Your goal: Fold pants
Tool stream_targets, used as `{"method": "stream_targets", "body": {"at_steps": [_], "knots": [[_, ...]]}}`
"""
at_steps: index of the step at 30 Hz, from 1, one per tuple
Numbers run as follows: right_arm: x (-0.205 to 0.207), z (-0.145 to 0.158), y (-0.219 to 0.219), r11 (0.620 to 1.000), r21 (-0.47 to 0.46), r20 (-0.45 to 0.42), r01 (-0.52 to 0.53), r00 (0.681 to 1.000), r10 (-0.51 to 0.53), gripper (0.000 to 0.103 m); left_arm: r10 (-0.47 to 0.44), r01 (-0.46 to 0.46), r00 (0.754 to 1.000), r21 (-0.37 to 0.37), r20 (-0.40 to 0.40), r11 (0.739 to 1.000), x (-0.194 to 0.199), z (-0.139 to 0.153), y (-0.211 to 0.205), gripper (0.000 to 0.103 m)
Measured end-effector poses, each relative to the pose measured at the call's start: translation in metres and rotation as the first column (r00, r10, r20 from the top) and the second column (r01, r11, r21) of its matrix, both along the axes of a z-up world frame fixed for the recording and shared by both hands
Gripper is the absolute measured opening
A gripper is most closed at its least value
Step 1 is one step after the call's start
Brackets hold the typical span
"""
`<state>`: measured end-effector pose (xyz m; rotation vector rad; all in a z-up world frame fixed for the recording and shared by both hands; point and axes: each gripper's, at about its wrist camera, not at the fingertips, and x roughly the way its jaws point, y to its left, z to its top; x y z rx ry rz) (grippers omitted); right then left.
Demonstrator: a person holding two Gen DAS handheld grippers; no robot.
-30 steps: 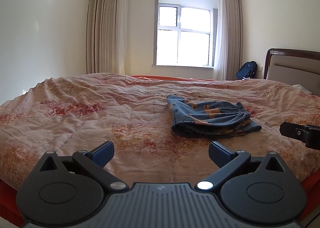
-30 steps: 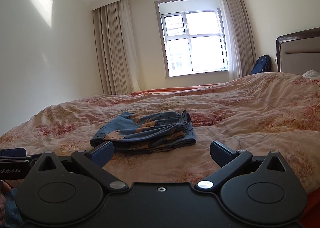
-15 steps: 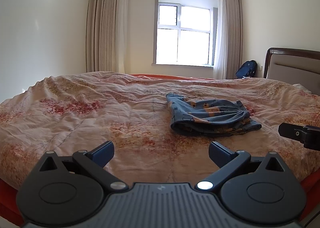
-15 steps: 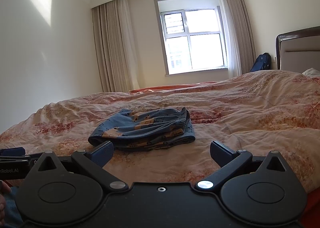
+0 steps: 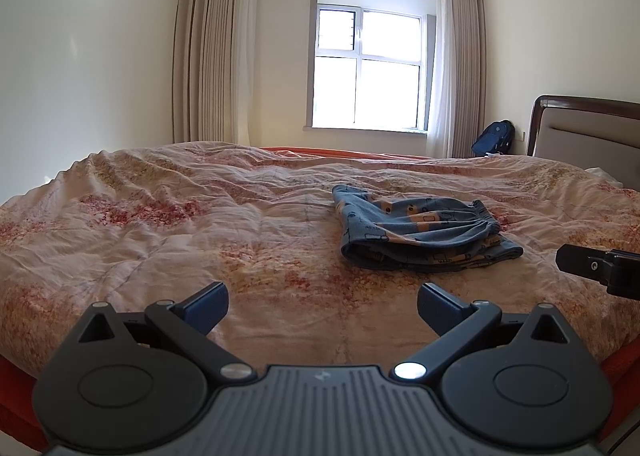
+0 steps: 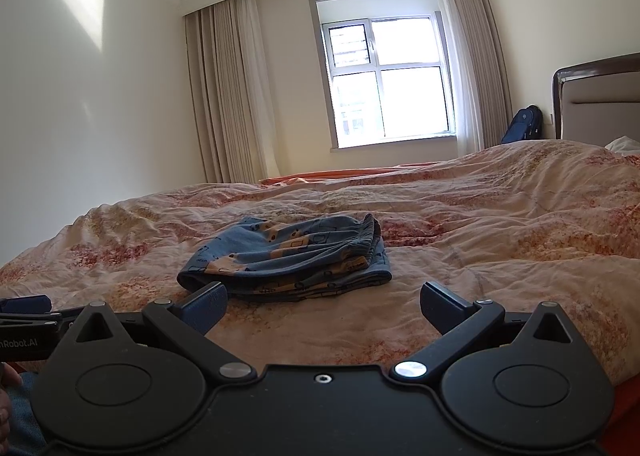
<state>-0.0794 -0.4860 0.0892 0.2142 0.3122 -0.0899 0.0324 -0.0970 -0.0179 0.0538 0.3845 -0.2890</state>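
Note:
The blue patterned pants (image 5: pixel 424 236) lie folded in a compact stack on the floral quilt (image 5: pixel 160 232), elastic waistband toward the right. In the right wrist view the same pants (image 6: pixel 296 256) sit just beyond the fingers, slightly left of centre. My left gripper (image 5: pixel 322 306) is open over the quilt near the bed's front edge, holding nothing, with the pants ahead and to its right. My right gripper (image 6: pixel 324 306) is open and holds nothing too. A part of the right gripper (image 5: pixel 600 266) shows at the right edge of the left wrist view.
A wooden, padded headboard (image 5: pixel 588 136) stands at the right. A blue backpack (image 5: pixel 494 138) leans by the curtains under the window (image 5: pixel 368 72). An orange sheet (image 5: pixel 344 153) edges the far side of the bed. A person's hand and denim (image 6: pixel 12 412) show at lower left.
Both grippers have drawn back and risen slightly, so the pants sit a little farther off. Both stay open and the pants have not moved.

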Motion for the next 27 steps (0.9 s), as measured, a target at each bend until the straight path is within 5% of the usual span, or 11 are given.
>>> {"method": "stream_targets", "body": {"at_steps": [27], "knots": [[0.0002,-0.0008,0.0004,1.000,0.000,-0.003,-0.001,1.000,0.001,0.103,0.000,0.000,1.000,-0.001,-0.002,1.000,-0.0007,-0.0019,-0.0003,0.103]]}}
